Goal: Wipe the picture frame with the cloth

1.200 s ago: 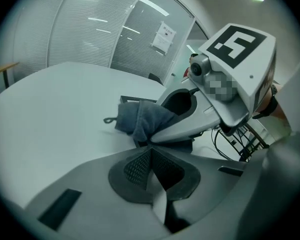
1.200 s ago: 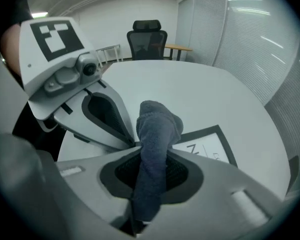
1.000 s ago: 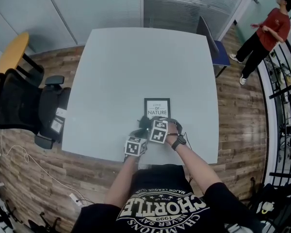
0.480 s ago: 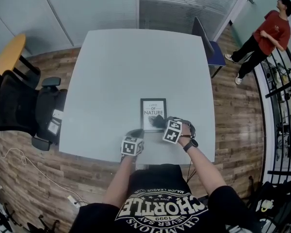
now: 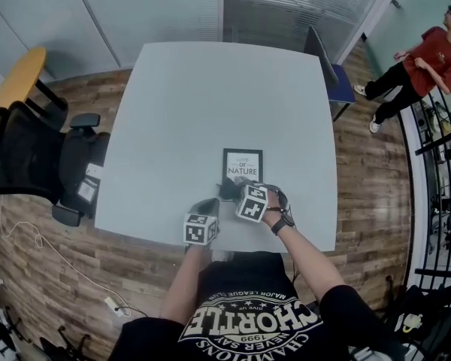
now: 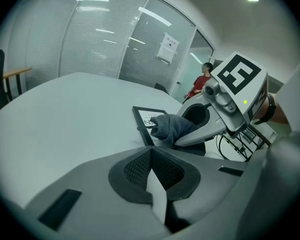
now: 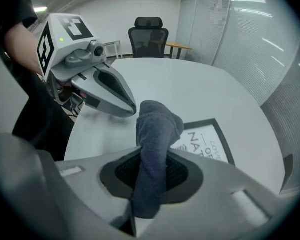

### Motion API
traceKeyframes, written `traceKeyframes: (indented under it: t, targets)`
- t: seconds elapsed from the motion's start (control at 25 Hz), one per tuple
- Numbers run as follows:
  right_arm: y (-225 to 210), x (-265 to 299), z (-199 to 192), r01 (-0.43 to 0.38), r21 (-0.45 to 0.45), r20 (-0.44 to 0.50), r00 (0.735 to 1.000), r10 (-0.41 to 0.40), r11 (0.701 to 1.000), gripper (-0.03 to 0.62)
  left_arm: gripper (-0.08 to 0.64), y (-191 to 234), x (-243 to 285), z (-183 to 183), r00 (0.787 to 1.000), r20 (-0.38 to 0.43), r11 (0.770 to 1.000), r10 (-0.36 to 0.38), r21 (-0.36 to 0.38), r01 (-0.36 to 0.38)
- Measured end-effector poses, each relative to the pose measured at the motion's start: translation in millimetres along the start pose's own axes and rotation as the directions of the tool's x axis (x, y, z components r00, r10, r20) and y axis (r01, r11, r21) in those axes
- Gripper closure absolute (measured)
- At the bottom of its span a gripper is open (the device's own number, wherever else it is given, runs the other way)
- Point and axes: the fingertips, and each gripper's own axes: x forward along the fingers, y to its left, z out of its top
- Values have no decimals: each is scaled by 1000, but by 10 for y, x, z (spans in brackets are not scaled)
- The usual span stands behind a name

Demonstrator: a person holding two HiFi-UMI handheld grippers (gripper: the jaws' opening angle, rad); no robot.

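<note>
Setting: I see a pale grey table (image 5: 210,104) on a wood-plank floor, with glazed partitions and blinds beyond. A black office chair (image 5: 37,160) stands at its left, and a person in a red top (image 5: 428,62) stands well apart at far right.
Picture frame (image 5: 243,164): it lies flat on the table near the operator's edge. It has a black border and a white print reading "NATURE".
Cloth (image 7: 155,134): a dark blue-grey bunch over the frame's near left corner. I cannot tell whether it presses on the glass.
Right gripper (image 5: 233,192): its jaws are clenched on the cloth, which sticks out ahead of them.
Left gripper (image 5: 208,206): its jaws are closed together with nothing between them. It sits just left of the frame, beside the right gripper.
</note>
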Motion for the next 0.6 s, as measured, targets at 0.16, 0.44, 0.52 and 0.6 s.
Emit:
traceKeyframes:
  t: [0.16, 0.44, 0.52, 0.6]
  targets:
    - [169, 213, 156, -9, -63, -14, 1000, 9, 998, 518, 563, 123, -218, -11, 999, 10, 999, 45, -27, -45]
    - [100, 45, -207, 90, 44, -26, 996, -89, 995, 518, 563, -5, -329, -70, 1000, 3, 999, 28, -16, -28]
    - [30, -38, -414, 145, 94, -63, 988, -139, 985, 518, 563, -49, -321, -73, 1000, -2, 1000, 14, -6, -14]
    - [-21, -126, -625, 194, 142, -96, 979, -181, 971, 517, 563, -108, -298, -70, 1000, -5, 1000, -3, 7, 3]
